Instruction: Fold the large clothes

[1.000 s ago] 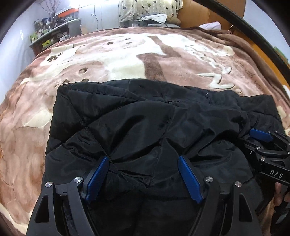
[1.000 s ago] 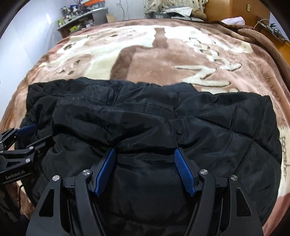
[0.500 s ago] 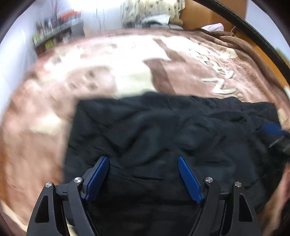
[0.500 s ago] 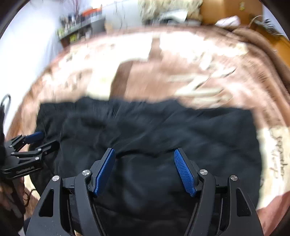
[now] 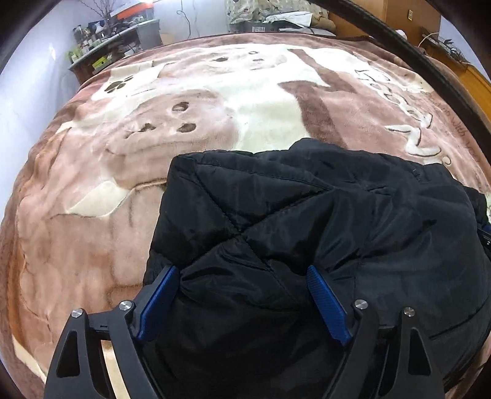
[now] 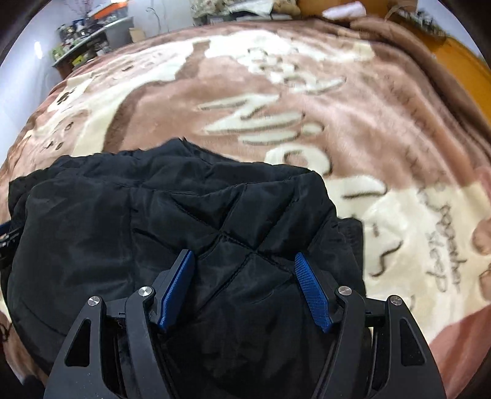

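A black quilted jacket (image 5: 322, 221) lies bunched on the bed, near the front edge. My left gripper (image 5: 241, 270) points down over the jacket's left part. Its jaws are opening, and puffy fabric sits between the blue pads (image 5: 159, 300) without being pinched. My right gripper (image 6: 243, 256) hangs over the right part of the jacket (image 6: 153, 221), open, with a quilted seam crossing between its pads (image 6: 313, 291). A sliver of the right gripper (image 5: 486, 233) shows at the right edge of the left wrist view. A sliver of the left gripper (image 6: 4, 233) shows at the left edge of the right wrist view.
A brown and cream plush blanket (image 5: 214, 101) with paw prints and lettering covers the whole bed. A cluttered shelf (image 5: 110, 33) stands at the back left. Bedding is piled at the head (image 5: 276, 15), and wooden furniture (image 6: 460, 61) runs along the right side.
The two grippers have moved apart: the left toward the jacket's left edge, the right toward its right edge. The left jaws stand slightly wider. The jacket lies as before.
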{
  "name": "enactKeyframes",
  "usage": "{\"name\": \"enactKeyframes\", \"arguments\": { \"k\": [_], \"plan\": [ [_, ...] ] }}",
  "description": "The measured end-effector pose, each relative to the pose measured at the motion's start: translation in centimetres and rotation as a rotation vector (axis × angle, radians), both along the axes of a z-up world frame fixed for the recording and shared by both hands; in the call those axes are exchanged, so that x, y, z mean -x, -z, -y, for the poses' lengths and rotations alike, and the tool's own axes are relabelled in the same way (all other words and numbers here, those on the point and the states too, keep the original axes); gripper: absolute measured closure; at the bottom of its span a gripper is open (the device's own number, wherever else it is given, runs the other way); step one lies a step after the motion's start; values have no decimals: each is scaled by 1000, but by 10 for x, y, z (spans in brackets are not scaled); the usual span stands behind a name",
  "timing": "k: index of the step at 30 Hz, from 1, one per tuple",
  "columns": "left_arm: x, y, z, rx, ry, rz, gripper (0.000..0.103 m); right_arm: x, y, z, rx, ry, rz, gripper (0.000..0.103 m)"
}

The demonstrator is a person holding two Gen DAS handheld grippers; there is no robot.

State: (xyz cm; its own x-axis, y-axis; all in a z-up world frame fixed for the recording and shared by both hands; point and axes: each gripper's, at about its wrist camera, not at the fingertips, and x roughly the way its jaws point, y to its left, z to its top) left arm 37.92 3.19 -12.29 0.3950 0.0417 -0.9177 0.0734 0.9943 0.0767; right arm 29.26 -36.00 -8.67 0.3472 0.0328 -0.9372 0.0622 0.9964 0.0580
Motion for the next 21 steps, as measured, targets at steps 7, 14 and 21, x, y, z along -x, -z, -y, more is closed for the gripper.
{"name": "enactKeyframes", "arguments": {
  "k": [7,14,21],
  "plan": [
    [-5,15,2,-1,-12,-10,13,-12,16,-4,7,3,-75,34],
    [-10,9,-2,16,-44,-26,11,-8,-3,-3,33,5,-49,34],
    [19,-37,-21,35,3,71,13,41,-61,17,-67,46,108,34]
  ]
}}
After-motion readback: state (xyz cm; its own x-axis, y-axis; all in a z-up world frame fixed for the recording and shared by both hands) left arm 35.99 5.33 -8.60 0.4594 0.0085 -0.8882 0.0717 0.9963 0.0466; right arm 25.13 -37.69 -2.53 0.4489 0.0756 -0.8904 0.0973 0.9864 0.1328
